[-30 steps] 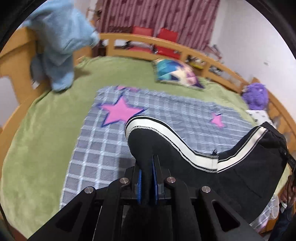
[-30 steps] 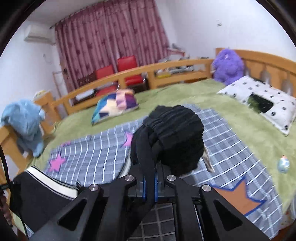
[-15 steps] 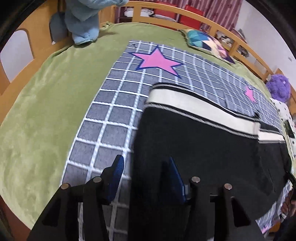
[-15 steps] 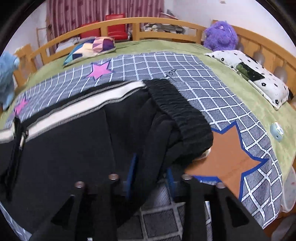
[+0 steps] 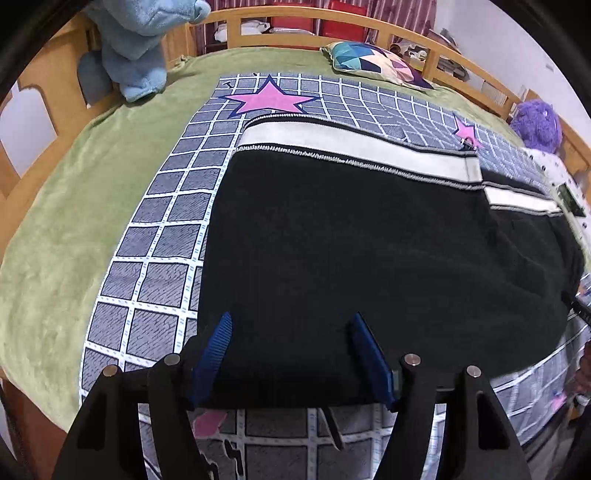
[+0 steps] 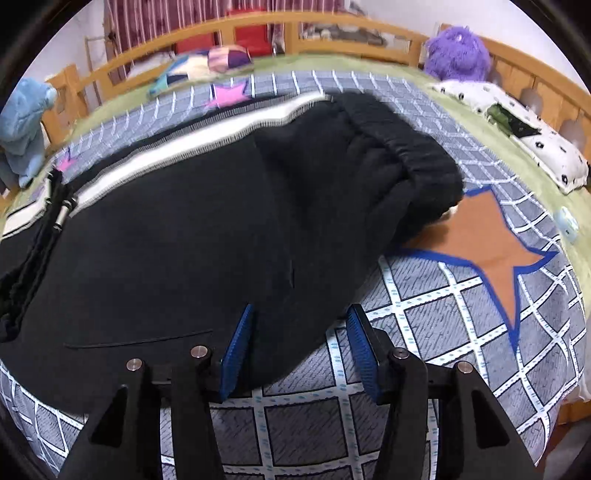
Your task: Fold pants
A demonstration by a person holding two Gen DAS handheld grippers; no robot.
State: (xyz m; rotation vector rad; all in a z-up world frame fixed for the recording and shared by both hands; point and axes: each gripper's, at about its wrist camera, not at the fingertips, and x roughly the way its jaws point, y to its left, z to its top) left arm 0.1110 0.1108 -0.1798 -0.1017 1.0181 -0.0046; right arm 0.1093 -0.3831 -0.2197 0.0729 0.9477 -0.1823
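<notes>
Black pants (image 5: 369, 236) with a white side stripe (image 5: 351, 142) lie spread flat on the grey checked blanket (image 5: 159, 236). My left gripper (image 5: 291, 321) hovers low over their near edge, jaws opening, blue pads well apart and not pressing the cloth that lies between them. In the right wrist view the pants (image 6: 184, 229) end in a bunched elastic waistband (image 6: 402, 147) at the right. My right gripper (image 6: 299, 314) is over the pants' near right edge, jaws opening, with cloth between the pads but no grip.
A green bedspread (image 5: 74, 192) lies under the blanket, ringed by a wooden rail (image 5: 295, 16). A blue plush (image 5: 136, 40) sits far left, a patchwork pillow (image 5: 373, 61) at the back, a purple plush (image 6: 458, 51) and a spotted pillow (image 6: 517, 125) right.
Both grippers held the pants lifted and were shut on them. They came down, the pants now lie flat on the blanket, and both pairs of jaws have opened and let go.
</notes>
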